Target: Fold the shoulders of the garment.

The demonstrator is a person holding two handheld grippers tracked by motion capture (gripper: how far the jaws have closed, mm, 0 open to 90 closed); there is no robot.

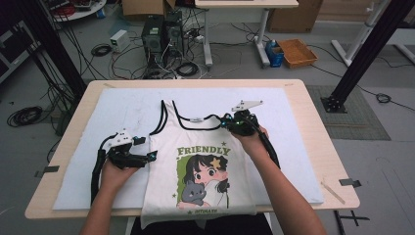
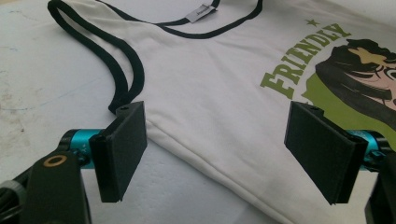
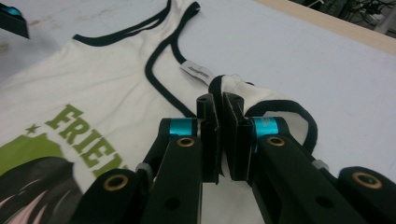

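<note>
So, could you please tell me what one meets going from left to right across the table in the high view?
Bare white mat → left gripper, jaws open beside the shirt's edge → tank top with its FRIENDLY print → right gripper, shut on the tank top's shoulder strap → strip of tape near the table's edge.

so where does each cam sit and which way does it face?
High view: above the person's side, looking forward and down on the table; both forearms, left gripper, right gripper.
Left gripper view: rides the left gripper, over the tank top side edge; jaws apart.
Right gripper view: rides the right gripper, jaws shut on the strap.
All three share the neck label and FRIENDLY print.
</note>
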